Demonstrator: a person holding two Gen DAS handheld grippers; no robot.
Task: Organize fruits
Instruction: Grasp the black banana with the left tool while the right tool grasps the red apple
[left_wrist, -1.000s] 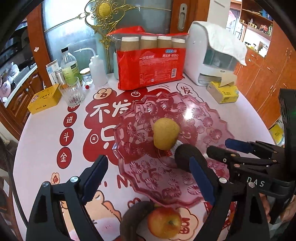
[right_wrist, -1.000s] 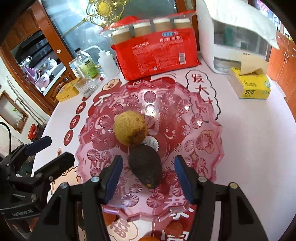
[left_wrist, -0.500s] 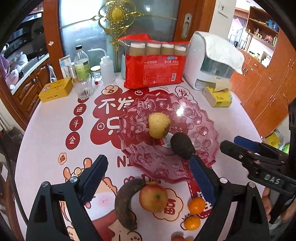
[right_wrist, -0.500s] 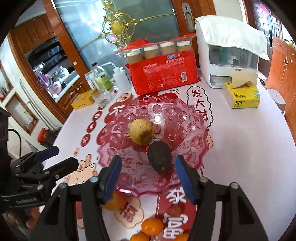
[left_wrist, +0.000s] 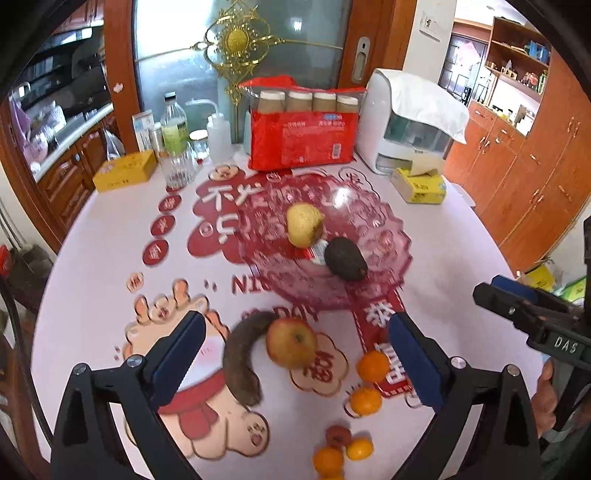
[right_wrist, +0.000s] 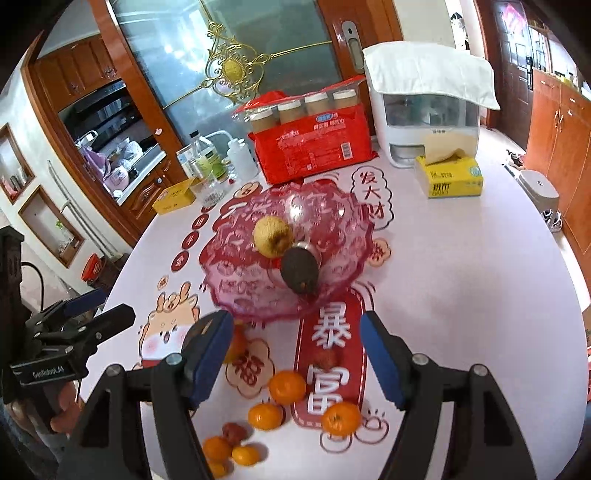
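pear (left_wrist: 305, 225) + avocado (left_wrist: 345, 258) sit in pink bowl (left_wrist: 388, 236) = sorted | apple (left_wrist: 291, 343), banana (left_wrist: 242, 360), oranges (right_wrist: 287, 387) on table, waiting | left gripper (left_wrist: 295, 360) jaws wide apart, just been opening, empty | right gripper (right_wrist: 295, 356) same, avocado let go

Home dining room, wooden cabinets (left_wrist: 524, 177), glass door (left_wrist: 236, 74) onto kitchen, tissue box (right_wrist: 448, 177) on table (right_wrist: 461, 295)

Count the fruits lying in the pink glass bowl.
2. A yellow pear sits near the middle of the pink glass bowl; a dark avocado lies beside it, nearer the camera. None appears hidden.
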